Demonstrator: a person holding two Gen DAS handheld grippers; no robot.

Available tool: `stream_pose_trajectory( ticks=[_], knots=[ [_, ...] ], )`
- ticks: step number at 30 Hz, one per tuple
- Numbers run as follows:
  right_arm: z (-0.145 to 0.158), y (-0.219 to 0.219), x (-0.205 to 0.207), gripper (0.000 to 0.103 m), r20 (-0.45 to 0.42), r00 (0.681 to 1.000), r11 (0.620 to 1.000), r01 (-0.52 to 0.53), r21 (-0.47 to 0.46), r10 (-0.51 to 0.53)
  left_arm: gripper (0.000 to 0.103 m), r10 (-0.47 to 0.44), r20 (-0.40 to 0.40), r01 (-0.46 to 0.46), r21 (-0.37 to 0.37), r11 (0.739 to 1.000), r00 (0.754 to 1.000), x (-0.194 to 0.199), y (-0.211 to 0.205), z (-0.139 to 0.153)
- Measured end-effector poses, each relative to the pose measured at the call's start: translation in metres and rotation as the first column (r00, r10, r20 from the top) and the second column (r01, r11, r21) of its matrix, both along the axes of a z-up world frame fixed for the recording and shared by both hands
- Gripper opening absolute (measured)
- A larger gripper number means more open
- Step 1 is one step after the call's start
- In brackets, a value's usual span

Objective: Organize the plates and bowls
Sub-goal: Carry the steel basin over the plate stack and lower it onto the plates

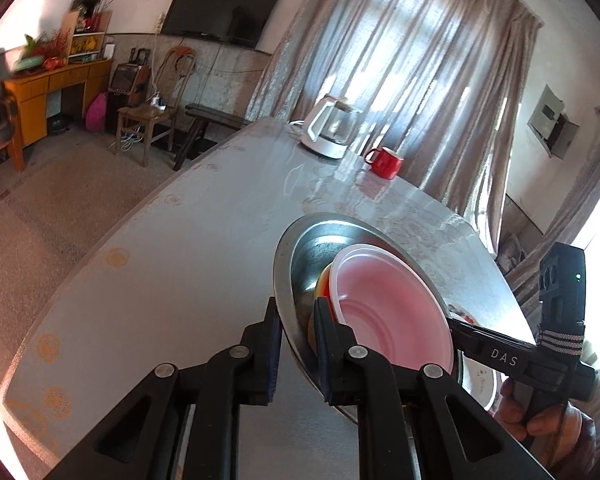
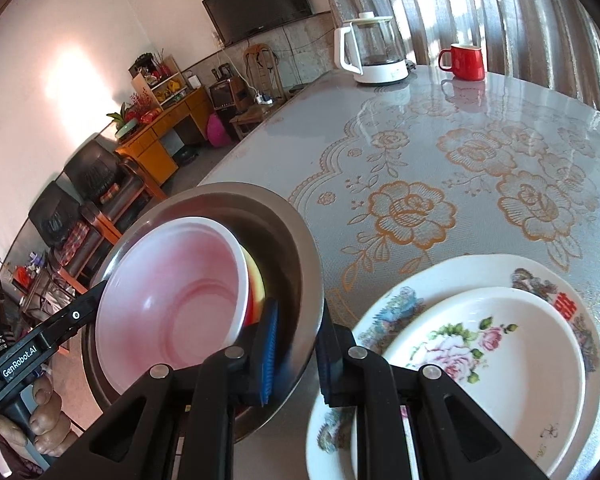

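Note:
A steel basin carries a pink plastic bowl nested in a yellow and red bowl. My left gripper is shut on the basin's near rim, one pad inside and one outside. My right gripper is shut on the opposite rim the same way. Each wrist view shows the other gripper across the basin: the right gripper and the left gripper. Beside the basin, a small floral plate lies on a large floral plate.
The flower-patterned table holds a white glass kettle and a red mug at its far end. Beyond the table's left edge are the floor, chairs and a wooden desk. A person's hand grips each gripper handle.

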State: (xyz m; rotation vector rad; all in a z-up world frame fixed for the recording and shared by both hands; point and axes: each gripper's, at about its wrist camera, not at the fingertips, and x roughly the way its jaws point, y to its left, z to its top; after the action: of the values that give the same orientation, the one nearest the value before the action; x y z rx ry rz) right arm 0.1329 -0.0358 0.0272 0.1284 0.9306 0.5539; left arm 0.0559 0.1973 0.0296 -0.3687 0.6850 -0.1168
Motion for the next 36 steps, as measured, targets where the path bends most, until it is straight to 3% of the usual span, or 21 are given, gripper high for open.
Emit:
stream_pose_trajectory(
  ticks=[9,18,36],
  knots=[
    [0.012,-0.046,-0.019,0.016,0.022,0.997,0.997,0.075,-0.004,-0.075,0.015,-0.107,0.021,0.107,-0.003,0.994,0.994,-0.004,-0.041,0.012],
    [0.015,-0.104,-0.039,0.016,0.019,0.982,0.982,0.190,-0.017,-0.190,0.015,-0.225,-0.017,0.225,-0.008,0.974,0.974,0.008,-0.098,0.011],
    [-0.004,-0.160,-0.049,0.016,-0.023,0.949,0.949,0.313,-0.029,-0.314,0.017,-0.310,-0.109,0.310,-0.016,0.951,0.944,0.028,-0.142,-0.014]
  ],
)
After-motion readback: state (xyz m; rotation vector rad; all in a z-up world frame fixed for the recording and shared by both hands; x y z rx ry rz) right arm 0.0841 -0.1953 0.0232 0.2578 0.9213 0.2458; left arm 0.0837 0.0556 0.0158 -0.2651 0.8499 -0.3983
